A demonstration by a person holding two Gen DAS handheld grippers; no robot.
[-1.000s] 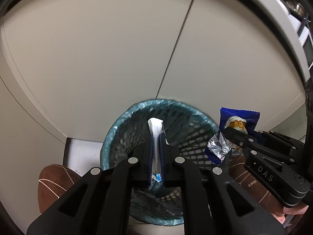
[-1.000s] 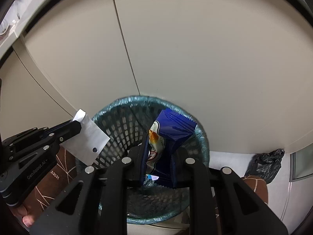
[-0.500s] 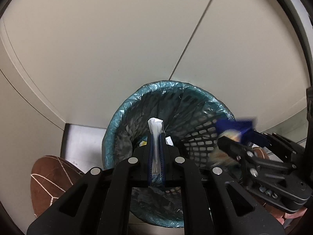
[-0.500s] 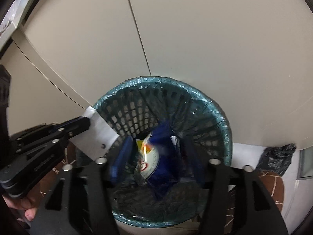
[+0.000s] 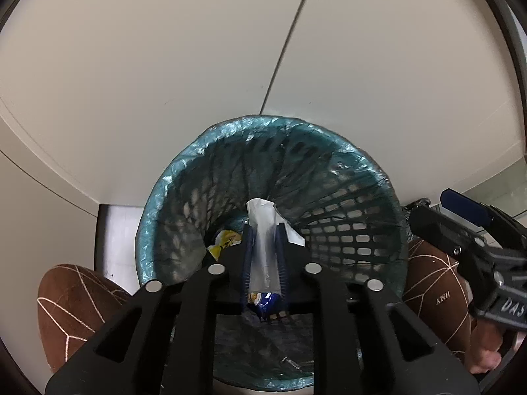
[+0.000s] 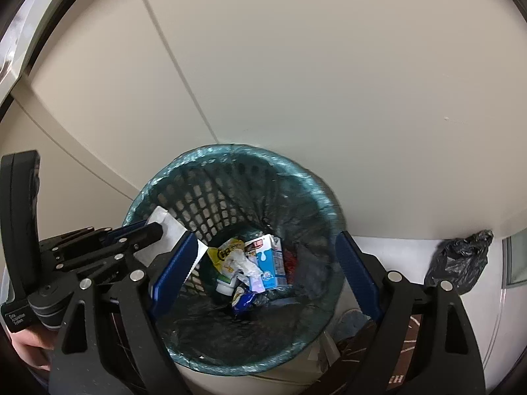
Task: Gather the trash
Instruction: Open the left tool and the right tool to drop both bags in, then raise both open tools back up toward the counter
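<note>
A mesh bin with a teal liner (image 5: 280, 120) (image 6: 230, 148) stands against a beige cabinet. My left gripper (image 5: 265, 230) (image 6: 145, 230) hangs over its left side. A white wrapper (image 5: 263, 217) (image 6: 168, 227) stands upright between its blue pads, and its jaws are opening. My right gripper (image 6: 266, 236) (image 5: 431, 204) is over the bin's mouth. Its jaws are wide and still opening, with nothing between them. The blue snack packet (image 6: 242, 298) (image 5: 263, 299) lies at the bottom of the bin.
Inside the bin lie a blue milk carton (image 6: 271, 260) and a yellow packet (image 6: 227, 251). A black bag (image 6: 461, 260) sits on the floor at the right. Brown patterned slippers (image 5: 75, 296) flank the bin. A hand (image 5: 484, 355) holds the right gripper.
The right gripper opened and the blue snack packet fell from it into the bin. The left gripper sank lower over the bin, and its pads have parted slightly around the white wrapper.
</note>
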